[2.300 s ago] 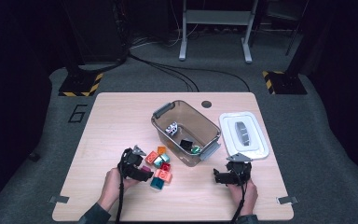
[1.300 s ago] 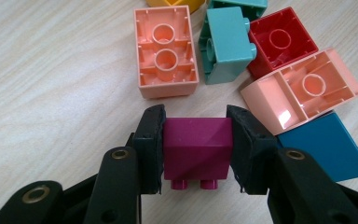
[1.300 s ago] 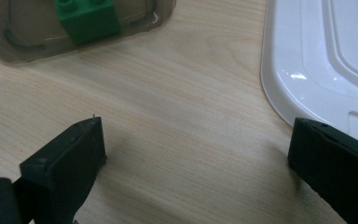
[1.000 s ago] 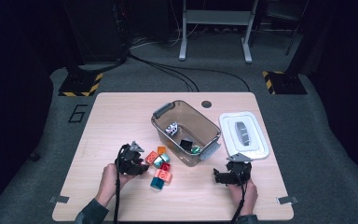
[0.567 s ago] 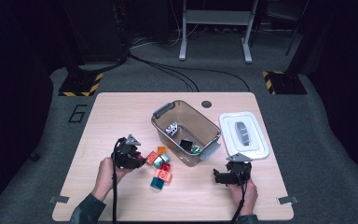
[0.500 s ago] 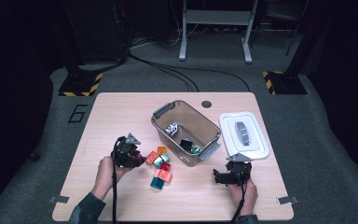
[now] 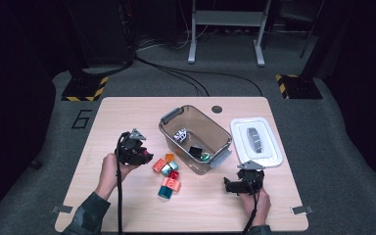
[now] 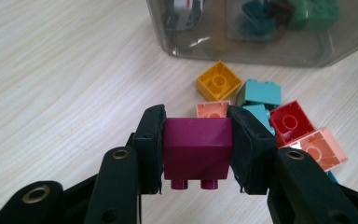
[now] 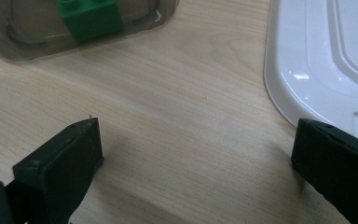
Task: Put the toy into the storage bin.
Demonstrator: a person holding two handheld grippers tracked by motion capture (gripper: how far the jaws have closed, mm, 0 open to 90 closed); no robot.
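Left gripper view: left claw (image 8: 196,151) clenched on magenta brick (image 8: 196,145), lifted off counter (image 8: 51,70) above loose bricks (image 8: 261,112). Step: carrying to clear bin (image 7: 196,138). Next: swing over rim, release. Right claw (image 9: 191,168) released, idle beside white lid (image 9: 326,60).
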